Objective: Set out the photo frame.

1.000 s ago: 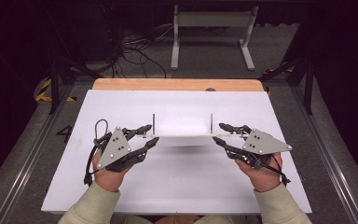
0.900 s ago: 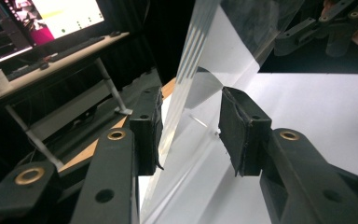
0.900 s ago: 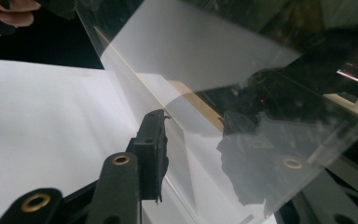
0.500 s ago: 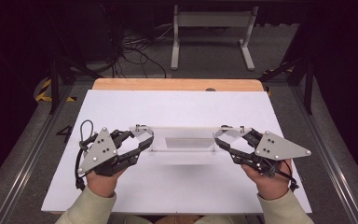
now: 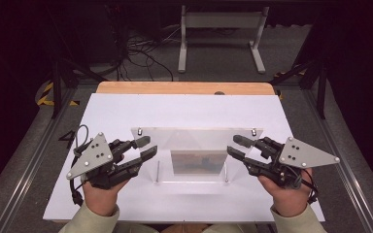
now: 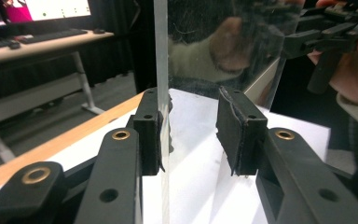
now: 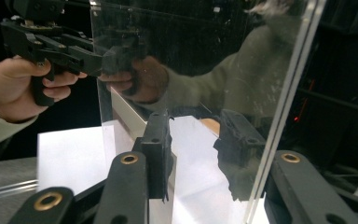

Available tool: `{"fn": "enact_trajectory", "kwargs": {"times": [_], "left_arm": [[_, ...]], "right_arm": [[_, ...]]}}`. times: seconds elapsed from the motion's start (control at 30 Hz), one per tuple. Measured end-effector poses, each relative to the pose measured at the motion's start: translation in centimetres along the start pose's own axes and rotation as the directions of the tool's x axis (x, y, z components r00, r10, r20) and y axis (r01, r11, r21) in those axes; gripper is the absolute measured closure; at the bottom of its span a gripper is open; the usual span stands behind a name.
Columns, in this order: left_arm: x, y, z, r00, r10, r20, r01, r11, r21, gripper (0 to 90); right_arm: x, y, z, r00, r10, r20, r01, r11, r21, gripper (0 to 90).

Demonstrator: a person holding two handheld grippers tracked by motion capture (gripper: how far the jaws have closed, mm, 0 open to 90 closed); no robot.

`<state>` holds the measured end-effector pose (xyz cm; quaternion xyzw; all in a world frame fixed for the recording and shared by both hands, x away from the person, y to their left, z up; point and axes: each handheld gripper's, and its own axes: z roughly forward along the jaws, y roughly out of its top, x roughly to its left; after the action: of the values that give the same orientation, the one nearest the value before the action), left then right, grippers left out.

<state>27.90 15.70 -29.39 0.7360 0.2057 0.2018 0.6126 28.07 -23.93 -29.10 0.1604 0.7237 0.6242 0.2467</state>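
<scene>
Over white table: both hand-held grippers (image 5: pixel 144 148) (image 5: pixel 237 146) wide open, each straddling an edge of clear acrylic panel (image 5: pixel 194 148).

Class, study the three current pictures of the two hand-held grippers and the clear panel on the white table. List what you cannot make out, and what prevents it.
- High view: what the dark patch seen through the clear panel is; too small, blurred.
- Left gripper view: the right gripper behind the panel; reflections veil it and the frame's edge cuts it off.
- Right gripper view: whether the right-hand pad touches the panel; seen through glare.
</scene>
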Motion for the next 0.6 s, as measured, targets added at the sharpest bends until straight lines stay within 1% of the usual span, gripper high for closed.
{"fn": "enact_trajectory", "kwargs": {"times": [0.03,0.2,0.3,0.4,0.43,0.5,0.57,0.6], "left_arm": [[-0.1,0.0,0.0,1.0000,0.001,-0.005,-0.001,1.0000,0.001,63.3],[0.2,-0.1,0.1,1.0000,-0.008,0.003,0.008,0.9999,-0.009,63.2],[0.4,-0.2,0.2,0.9999,-0.008,0.008,0.008,0.9998,-0.017,62.8],[0.6,-0.4,0.4,1.0000,-0.003,0.002,0.003,0.9996,-0.028,62.1],[0.6,-0.5,0.5,1.0000,-0.002,-0.002,0.002,0.9993,-0.036,62.1],[0.7,-0.6,0.6,0.9998,0.010,-0.017,-0.011,0.9994,-0.033,61.5],[0.8,-0.9,0.8,0.9997,0.009,-0.023,-0.009,0.9997,-0.023,59.4],[1.0,-1.0,0.9,0.9997,0.002,-0.024,-0.003,0.9997,-0.023,58.5]], "right_arm": [[0.0,0.0,0.0,1.0000,0.007,-0.002,-0.007,1.000,-0.004,62.5],[-0.2,-0.1,0.1,0.9999,0.015,-0.006,-0.015,1.000,-0.008,62.2],[-0.3,-0.3,0.2,0.9996,0.026,-0.007,-0.026,0.999,-0.023,62.1],[-0.5,-0.4,0.3,0.9996,0.027,-0.009,-0.027,0.999,-0.033,61.5],[-0.6,-0.6,0.5,0.9996,0.028,-0.009,-0.028,0.998,-0.048,61.1],[-0.7,-0.9,0.6,0.9996,0.027,-0.006,-0.027,0.997,-0.069,60.1],[-0.8,-1.2,0.8,0.9993,0.037,0.001,-0.037,0.996,-0.080,59.1],[-0.9,-1.3,0.9,0.9992,0.039,0.011,-0.039,0.997,-0.072,58.6]]}}
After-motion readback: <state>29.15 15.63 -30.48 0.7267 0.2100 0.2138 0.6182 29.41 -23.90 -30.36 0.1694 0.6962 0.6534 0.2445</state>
